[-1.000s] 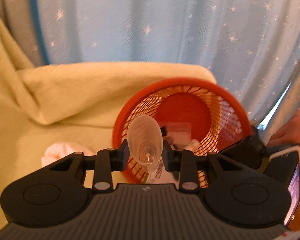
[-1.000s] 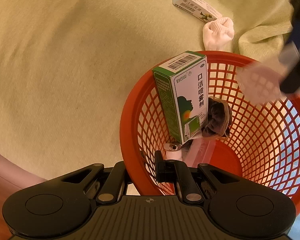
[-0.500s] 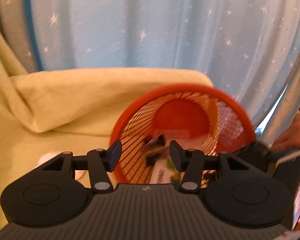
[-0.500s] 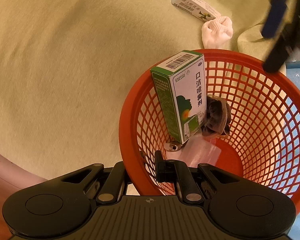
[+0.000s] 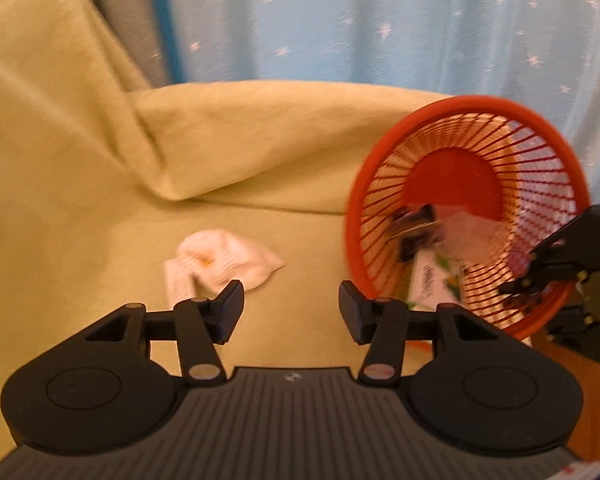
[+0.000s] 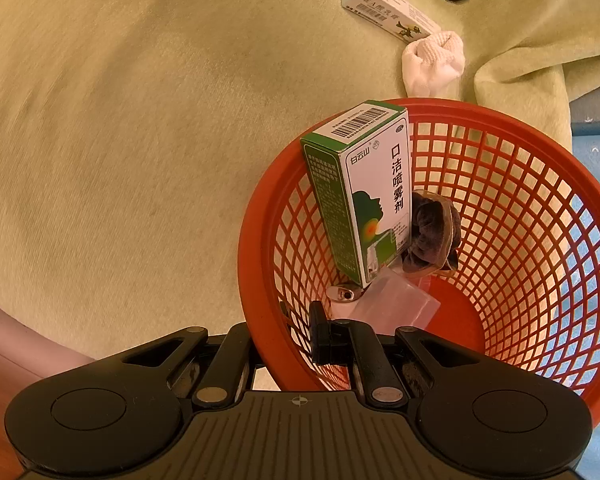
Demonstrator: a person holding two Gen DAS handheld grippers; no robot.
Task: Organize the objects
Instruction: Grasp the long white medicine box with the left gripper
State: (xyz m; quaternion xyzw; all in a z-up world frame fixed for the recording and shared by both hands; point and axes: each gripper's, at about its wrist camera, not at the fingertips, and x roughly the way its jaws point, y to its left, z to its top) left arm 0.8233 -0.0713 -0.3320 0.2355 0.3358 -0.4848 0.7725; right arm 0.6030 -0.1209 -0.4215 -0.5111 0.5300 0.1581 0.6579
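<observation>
Your right gripper (image 6: 296,340) pinches the red basket's (image 6: 260,216) rim, so it stays tipped for dropping things in. Your left gripper (image 5: 291,312) is open and empty, facing the white sock (image 5: 228,258) on the blanket.

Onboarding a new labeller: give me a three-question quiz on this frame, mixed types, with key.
1. True or false: the left gripper holds something.
2. Which is NOT inside the orange basket? A) green-and-white box B) dark scrunchie C) white sock
3. What is the right gripper clamped on?

Key
1. False: its jaws stand apart, nothing between them.
2. C: the sock lies on the yellow-green cloth, beside a long white box.
3. The basket's near rim.
</observation>
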